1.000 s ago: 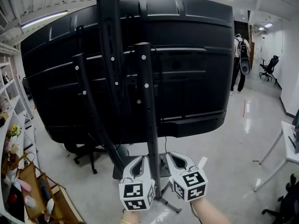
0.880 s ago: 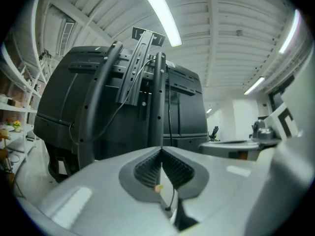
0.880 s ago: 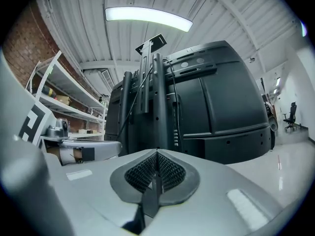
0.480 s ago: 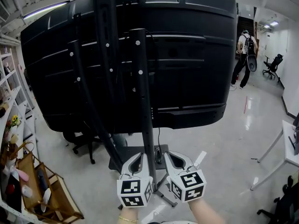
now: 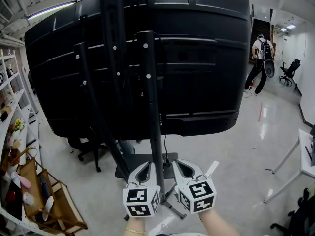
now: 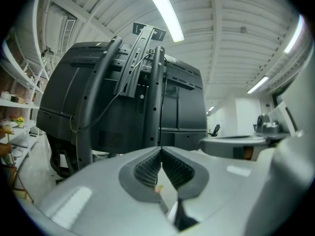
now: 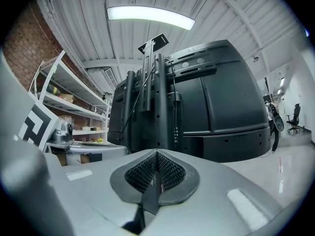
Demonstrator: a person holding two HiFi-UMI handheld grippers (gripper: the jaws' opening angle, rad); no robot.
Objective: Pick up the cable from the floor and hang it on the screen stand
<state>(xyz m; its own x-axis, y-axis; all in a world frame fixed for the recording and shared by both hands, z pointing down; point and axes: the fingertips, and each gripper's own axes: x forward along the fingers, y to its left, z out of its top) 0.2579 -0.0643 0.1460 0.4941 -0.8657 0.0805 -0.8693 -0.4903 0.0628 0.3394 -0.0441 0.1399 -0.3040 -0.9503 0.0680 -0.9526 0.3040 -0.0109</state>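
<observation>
I am holding my left claw (image 6: pixel 161 151) and right claw (image 7: pixel 157 154) fully closed, their ribbed dark pads meeting with nothing gripped. Both smooth grey claws are pointing side by side at the stand (image 5: pixel 150 107), a black round post, my wrists low. A thin cable (image 5: pixel 165 144) is hanging beside that post, under the matte black screen (image 5: pixel 206 73).

Tall black screen stand (image 5: pixel 151 107) stands upright.

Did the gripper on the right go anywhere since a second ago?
No. The right gripper still sits just right of the screen stand's pole, down near its foot, as before. Only the camera shifted a little.
</observation>
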